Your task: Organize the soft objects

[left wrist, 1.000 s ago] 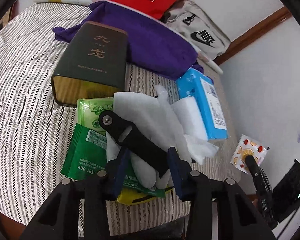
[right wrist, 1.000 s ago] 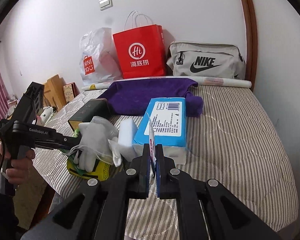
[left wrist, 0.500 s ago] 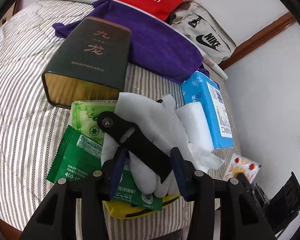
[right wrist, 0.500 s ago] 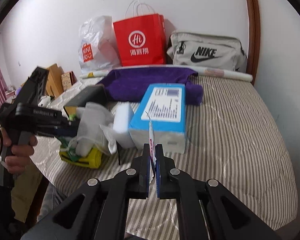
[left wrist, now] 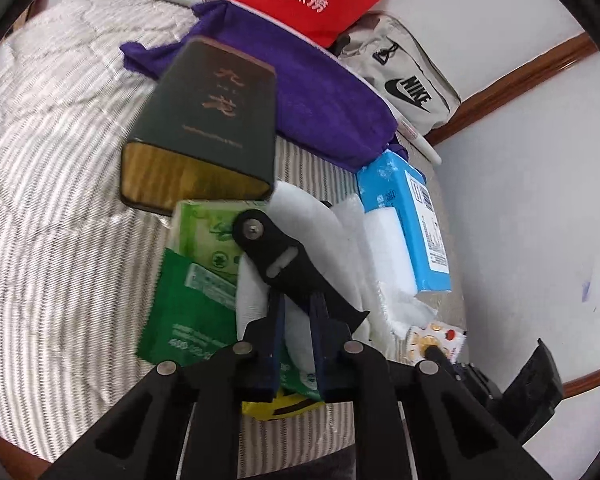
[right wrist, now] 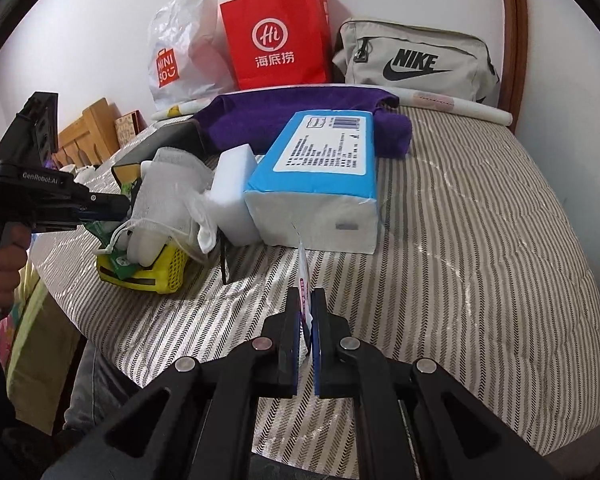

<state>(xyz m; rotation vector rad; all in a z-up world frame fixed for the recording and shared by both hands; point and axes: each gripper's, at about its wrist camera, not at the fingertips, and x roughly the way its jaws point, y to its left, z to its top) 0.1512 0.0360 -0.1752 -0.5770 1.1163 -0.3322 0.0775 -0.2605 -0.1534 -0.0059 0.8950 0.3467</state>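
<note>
Now, your left gripper [left wrist: 296, 312] tilted down over pile at bed [right wrist: 480, 240] edge, jaws clamped on black strap [left wrist: 284, 264] lying across white cloth [left wrist: 320, 232]. Two green packets [left wrist: 188, 300] beneath, one yellow basket [right wrist: 160, 276]. Further right: one sponge [right wrist: 232, 196], one blue tissue pack [right wrist: 320, 168]. Your right gripper [right wrist: 306, 312] angled down, jaws pinching one thin sachet [right wrist: 303, 276] edge-on.

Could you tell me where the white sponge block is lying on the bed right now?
In the right wrist view the white sponge block sits left of centre on the striped bed cover, against the left side of the blue tissue pack, with the white gauze bag on its other side.
</note>
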